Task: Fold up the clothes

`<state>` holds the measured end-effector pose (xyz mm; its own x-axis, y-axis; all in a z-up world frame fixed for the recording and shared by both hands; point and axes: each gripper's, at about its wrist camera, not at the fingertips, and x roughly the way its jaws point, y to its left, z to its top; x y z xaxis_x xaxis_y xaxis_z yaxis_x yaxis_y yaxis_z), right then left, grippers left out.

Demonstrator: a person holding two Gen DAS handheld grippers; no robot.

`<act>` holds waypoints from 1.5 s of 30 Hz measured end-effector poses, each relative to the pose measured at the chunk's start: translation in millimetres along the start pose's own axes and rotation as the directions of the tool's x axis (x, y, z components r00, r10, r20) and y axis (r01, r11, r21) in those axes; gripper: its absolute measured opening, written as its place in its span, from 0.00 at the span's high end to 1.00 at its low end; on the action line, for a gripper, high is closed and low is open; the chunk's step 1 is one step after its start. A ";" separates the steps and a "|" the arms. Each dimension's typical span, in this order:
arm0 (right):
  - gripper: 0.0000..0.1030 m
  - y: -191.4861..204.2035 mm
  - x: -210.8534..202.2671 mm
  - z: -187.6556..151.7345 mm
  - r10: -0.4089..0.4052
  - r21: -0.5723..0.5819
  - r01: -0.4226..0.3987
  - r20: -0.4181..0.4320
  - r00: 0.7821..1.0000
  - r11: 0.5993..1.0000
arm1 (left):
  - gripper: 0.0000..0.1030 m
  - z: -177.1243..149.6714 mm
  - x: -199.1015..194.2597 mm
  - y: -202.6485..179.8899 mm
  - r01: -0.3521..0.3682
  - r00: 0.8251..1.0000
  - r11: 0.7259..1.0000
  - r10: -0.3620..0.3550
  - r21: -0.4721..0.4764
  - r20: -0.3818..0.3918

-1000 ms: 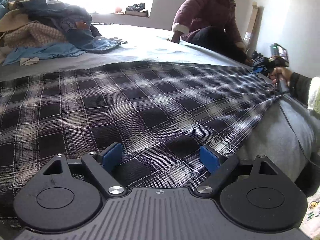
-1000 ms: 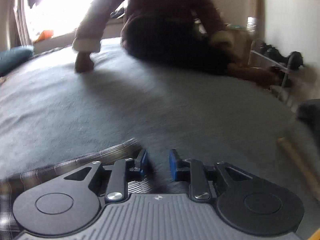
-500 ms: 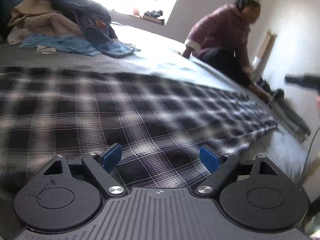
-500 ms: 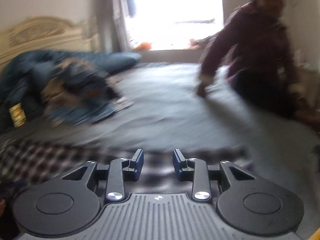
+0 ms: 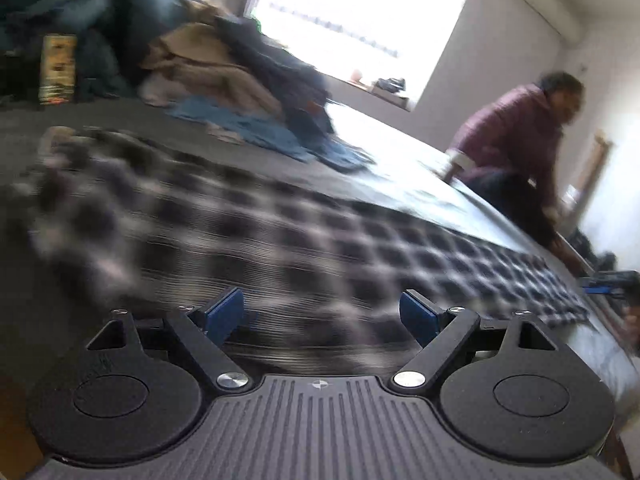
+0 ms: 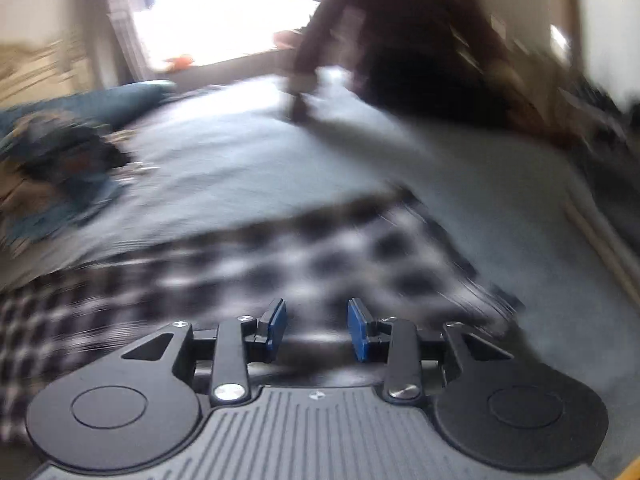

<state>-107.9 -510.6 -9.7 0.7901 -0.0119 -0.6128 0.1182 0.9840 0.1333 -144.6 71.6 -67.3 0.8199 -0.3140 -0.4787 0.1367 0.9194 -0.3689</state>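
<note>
Left wrist view: plaid cloth (image 5: pixel 320 236) spread flat on bed (image 5: pixel 400 152). Left gripper (image 5: pixel 322 314) fingers spread wide, empty. Right gripper (image 6: pixel 316 328) fingers parted, empty. Likely between grips; next needs edge pinched.

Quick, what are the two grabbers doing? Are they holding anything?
Left hand-held gripper: open, holding nothing, above the black-and-white plaid cloth.
Right hand-held gripper: open, holding nothing, above the same cloth.
</note>
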 end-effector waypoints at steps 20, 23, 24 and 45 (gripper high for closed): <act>0.45 427.7 -7.8 -41.0 0.606 -0.663 -0.516 -0.118 0.787 0.542 | 0.16 28.8 -8.4 155.9 -0.237 0.951 0.879 0.298 -0.413 0.089; 0.45 456.3 10.8 -41.9 0.616 -0.649 -0.546 -0.150 0.774 0.529 | 0.17 34.1 7.0 179.6 -0.246 0.947 0.875 0.308 -0.418 0.088; 0.45 463.4 17.4 -40.9 0.619 -0.640 -0.557 -0.157 0.770 0.530 | 0.17 34.6 10.4 186.4 -0.245 0.948 0.874 0.307 -0.419 0.086; 0.80 550.1 201.8 -48.5 0.608 -0.101 -0.685 -0.381 0.697 0.722 | 0.52 18.3 29.7 207.5 -0.132 0.930 0.833 0.292 -0.538 0.225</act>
<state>87.5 37.0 -97.8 0.3936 0.6575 -0.6425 -0.5162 0.7364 0.4373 -81.7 257.4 -143.4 0.9270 0.0302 -0.3738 -0.2933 0.6795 -0.6725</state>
